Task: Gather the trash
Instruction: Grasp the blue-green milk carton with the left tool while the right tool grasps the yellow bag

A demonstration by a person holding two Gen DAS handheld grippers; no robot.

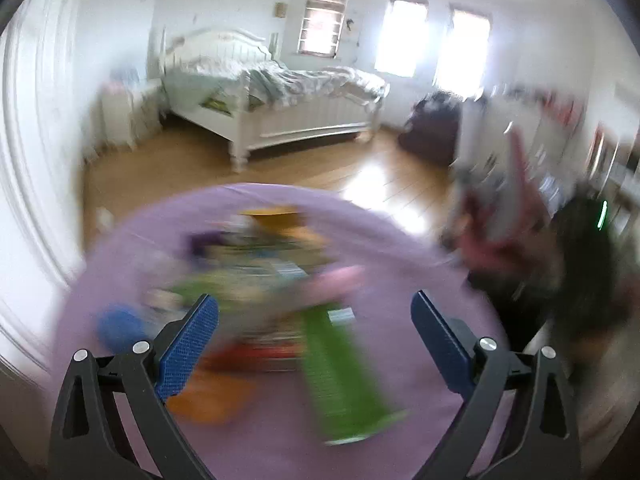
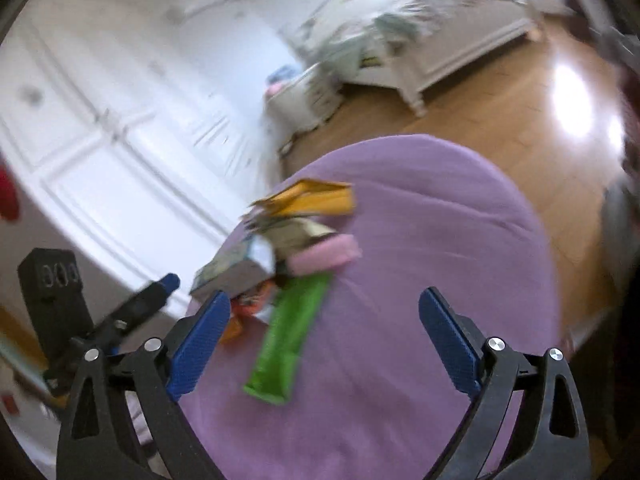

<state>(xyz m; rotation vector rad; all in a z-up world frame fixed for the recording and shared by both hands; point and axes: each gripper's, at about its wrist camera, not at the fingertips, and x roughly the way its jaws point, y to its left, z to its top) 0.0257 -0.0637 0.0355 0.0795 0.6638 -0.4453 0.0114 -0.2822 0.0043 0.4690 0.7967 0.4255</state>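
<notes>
A pile of trash lies on a round table with a purple cloth (image 1: 420,272) (image 2: 440,220). It holds a long green wrapper (image 1: 340,368) (image 2: 290,340), a pink packet (image 1: 340,280) (image 2: 324,256), a yellow packet (image 1: 276,216) (image 2: 312,200), an orange piece (image 1: 208,400), a blue round thing (image 1: 118,326) and a grey box (image 2: 236,268). My left gripper (image 1: 314,312) is open above the pile, empty. My right gripper (image 2: 324,312) is open over the green wrapper, empty. The left gripper also shows at the left of the right wrist view (image 2: 156,288). Both views are blurred.
A white bed (image 1: 280,96) (image 2: 440,40) stands across a wooden floor (image 1: 320,168). White cabinet doors (image 2: 120,140) are left of the table. A dark bag (image 1: 432,128) sits by the far wall. A pink and dark blurred shape (image 1: 512,220) is at the table's right.
</notes>
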